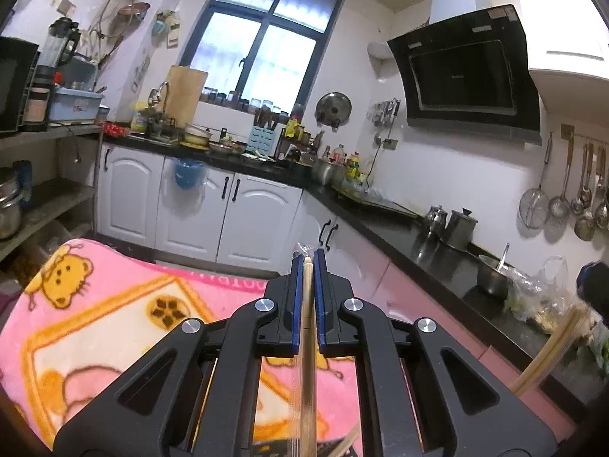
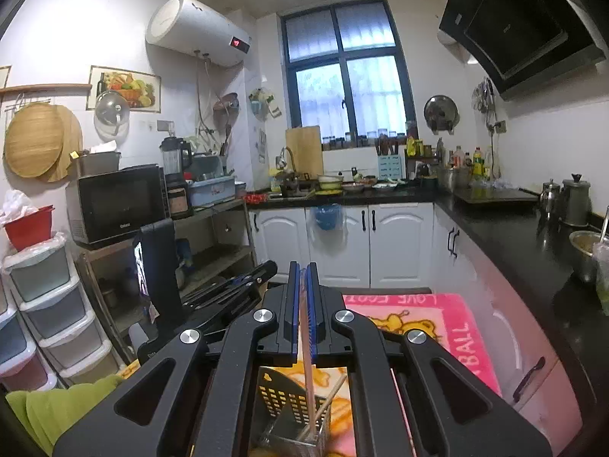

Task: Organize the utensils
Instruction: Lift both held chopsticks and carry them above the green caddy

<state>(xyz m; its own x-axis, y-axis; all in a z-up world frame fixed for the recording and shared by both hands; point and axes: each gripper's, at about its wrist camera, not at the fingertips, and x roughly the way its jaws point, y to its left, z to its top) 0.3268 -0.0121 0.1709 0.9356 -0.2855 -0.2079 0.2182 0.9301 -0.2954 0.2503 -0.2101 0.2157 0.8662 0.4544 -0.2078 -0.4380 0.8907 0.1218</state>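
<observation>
In the left wrist view my left gripper [image 1: 306, 258] is shut on a pale wooden chopstick [image 1: 307, 304] in a clear wrapper. The stick runs back between the blue pads [image 1: 296, 297] toward the camera. In the right wrist view my right gripper [image 2: 300, 271] is shut on a thin pinkish chopstick [image 2: 306, 346]. Its lower end reaches down into a perforated metal utensil holder [image 2: 283, 400] below the jaws. Another chopstick [image 2: 330, 390] leans in that holder. Blurred pale sticks [image 1: 552, 350] show at the left wrist view's lower right edge; what holds them is hidden.
A pink cartoon blanket [image 1: 114, 304] covers the table under both grippers. A black countertop [image 1: 437, 259] with pots runs along the right, with white cabinets [image 2: 335, 243] ahead. A black stand [image 2: 156, 266] and drawer towers [image 2: 45, 304] are at the left.
</observation>
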